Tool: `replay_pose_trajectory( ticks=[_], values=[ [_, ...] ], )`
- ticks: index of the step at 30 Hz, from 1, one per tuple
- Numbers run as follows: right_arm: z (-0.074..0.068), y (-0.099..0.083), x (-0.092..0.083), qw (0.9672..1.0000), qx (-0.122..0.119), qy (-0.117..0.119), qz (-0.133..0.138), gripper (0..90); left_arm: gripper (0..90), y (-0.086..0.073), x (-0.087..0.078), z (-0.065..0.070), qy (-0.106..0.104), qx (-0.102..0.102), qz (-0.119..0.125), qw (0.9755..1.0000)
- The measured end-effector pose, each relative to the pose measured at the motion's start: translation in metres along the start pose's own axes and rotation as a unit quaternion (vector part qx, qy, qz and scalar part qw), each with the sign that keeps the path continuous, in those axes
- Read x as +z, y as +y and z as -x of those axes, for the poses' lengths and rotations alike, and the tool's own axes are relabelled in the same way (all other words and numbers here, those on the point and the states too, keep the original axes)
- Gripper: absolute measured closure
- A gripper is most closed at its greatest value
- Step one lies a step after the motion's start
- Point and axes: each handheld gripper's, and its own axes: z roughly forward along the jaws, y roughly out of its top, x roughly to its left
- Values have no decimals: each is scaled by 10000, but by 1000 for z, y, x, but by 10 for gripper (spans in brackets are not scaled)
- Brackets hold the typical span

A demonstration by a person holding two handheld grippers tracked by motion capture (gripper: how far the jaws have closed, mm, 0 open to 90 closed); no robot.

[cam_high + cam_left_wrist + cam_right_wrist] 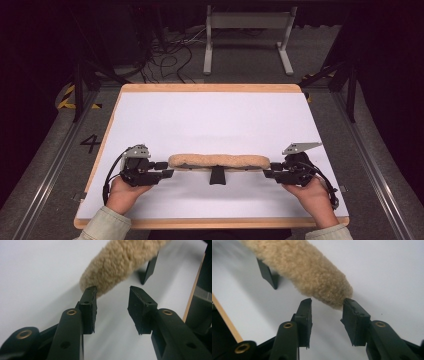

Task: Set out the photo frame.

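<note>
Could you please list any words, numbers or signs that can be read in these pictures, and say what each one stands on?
"4": a dark numeral on the grey floor, left of the table.
Yellow-and-black hazard stripes on the floor beside it carry no text.
No writing can be made out on the fluffy tan roll or the white tabletop.

The white table is bright and the floor around it is dark. Light falls from above, so soft grey shadows lie under the fuzzy roll. Both gripper views are a bit blurry, mostly at the edges.
</note>
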Motion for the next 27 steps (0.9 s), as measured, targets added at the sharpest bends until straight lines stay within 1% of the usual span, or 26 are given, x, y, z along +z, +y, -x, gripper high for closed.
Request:
replay_pose_trajectory(
  ticks=[2, 3, 5, 6, 8, 12, 15, 16, 17, 19, 23, 25, 27],
  values=[
    [1, -1, -3, 10000, -44, 15, 26, 591, 617, 0, 0, 1, 10, 24, -62, 10000],
    [2, -2, -4, 10000, -66, 19, 33, 597, 636, 0, 0, 2, 4, 80, -96, 9999],
    [1, -3, -4, 9999, -123, -41, 50, 616, 686, 2, -1, 3, 76, 150, -152, 9997],
    [2, -3, -5, 9998, -182, -64, 79, 617, 717, 2, -2, 4, 84, 114, -150, 9998],
    [3, -4, -6, 9997, -192, -89, 114, 628, 797, 3, -4, 2, 24, 176, -150, 9997],
    [7, -5, -13, 9996, -183, -166, 148, 673, 896, 3, -4, 4, -33, 315, -233, 9992],
    [9, -6, -17, 9993, -185, -279, 186, 706, 899, 4, -3, 6, -115, 410, -265, 9987],
    [10, -7, -18, 9990, -210, -323, 233, 728, 899, 5, -2, 7, -110, 451, -315, 9984],
    [10, -7, -18, 9988, -204, -352, 274, 749, 900, 5, -1, 8, -44, 519, -350, 9980],
    [10, -7, -18, 9983, -243, -415, 318, 796, 899, 5, 0, 10, -21, 570, -398, 9976],
    [10, -5, -15, 9977, -265, -474, 403, 865, 900, 4, 5, 12, -15, 590, -493, 9970],
    [9, -4, -12, 9979, -254, -466, 376, 891, 900, 4, 7, 13, 11, 593, -507, 9969],
    [10, -3, -9, 9977, -275, -492, 378, 900, 900, 4, 11, 12, 59, 565, -587, 9967]
  ],
)
